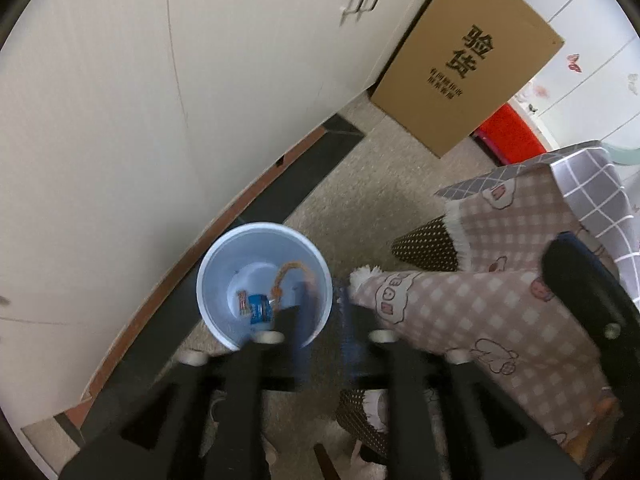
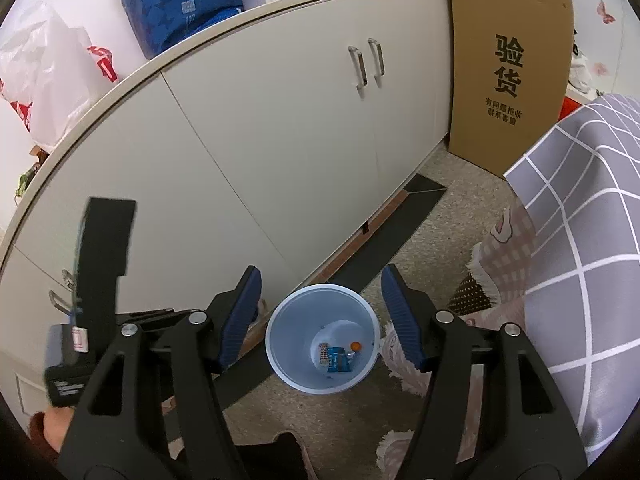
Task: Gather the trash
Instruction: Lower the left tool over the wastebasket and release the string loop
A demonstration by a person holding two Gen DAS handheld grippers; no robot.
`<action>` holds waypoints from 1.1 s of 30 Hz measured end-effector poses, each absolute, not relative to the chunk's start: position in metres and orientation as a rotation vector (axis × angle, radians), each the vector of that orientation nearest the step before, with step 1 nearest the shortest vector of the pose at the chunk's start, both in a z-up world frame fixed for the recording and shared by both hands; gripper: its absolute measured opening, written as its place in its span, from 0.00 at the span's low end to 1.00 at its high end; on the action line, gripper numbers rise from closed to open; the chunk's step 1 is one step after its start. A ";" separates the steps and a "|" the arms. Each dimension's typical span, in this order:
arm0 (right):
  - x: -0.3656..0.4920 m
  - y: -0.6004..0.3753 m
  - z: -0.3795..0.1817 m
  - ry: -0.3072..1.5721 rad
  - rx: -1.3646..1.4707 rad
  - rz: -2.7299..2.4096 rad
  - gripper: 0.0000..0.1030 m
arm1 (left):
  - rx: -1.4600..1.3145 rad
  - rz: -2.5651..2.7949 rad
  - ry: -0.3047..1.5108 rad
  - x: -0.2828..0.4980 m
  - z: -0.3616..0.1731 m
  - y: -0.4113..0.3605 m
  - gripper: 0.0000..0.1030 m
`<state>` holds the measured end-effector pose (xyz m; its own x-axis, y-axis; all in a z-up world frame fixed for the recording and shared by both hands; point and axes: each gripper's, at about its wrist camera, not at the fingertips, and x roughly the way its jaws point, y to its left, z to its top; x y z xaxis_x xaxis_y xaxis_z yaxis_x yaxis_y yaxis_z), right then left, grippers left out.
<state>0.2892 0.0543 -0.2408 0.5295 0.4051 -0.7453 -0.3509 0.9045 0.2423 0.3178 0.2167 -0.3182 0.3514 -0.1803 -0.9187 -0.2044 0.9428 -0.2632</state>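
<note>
Standing upright, the bin [image 2: 322,338] (wrappers [image 2: 336,360] inside) opens upward.

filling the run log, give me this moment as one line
left hand-held gripper: open, empty | right hand-held gripper: open, empty | bin: on floor, holds wrappers | both above bin

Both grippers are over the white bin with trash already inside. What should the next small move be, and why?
Probably lift both grippers away and go look for more trash. The right gripper has its jaws open with nothing between them, the left gripper seems empty too, though blurred, and the wrappers already lie at the bottom of the white bin.
</note>
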 end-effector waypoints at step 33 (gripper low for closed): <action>0.271 0.030 -0.221 0.877 0.131 0.455 0.60 | -0.195 0.077 1.331 0.328 -0.333 0.195 0.04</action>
<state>0.2709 0.0300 -0.2209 0.5511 0.4367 -0.7110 -0.3307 0.8966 0.2944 0.3279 0.1954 -0.3330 0.2376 -0.0552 -0.9698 -0.1669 0.9812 -0.0967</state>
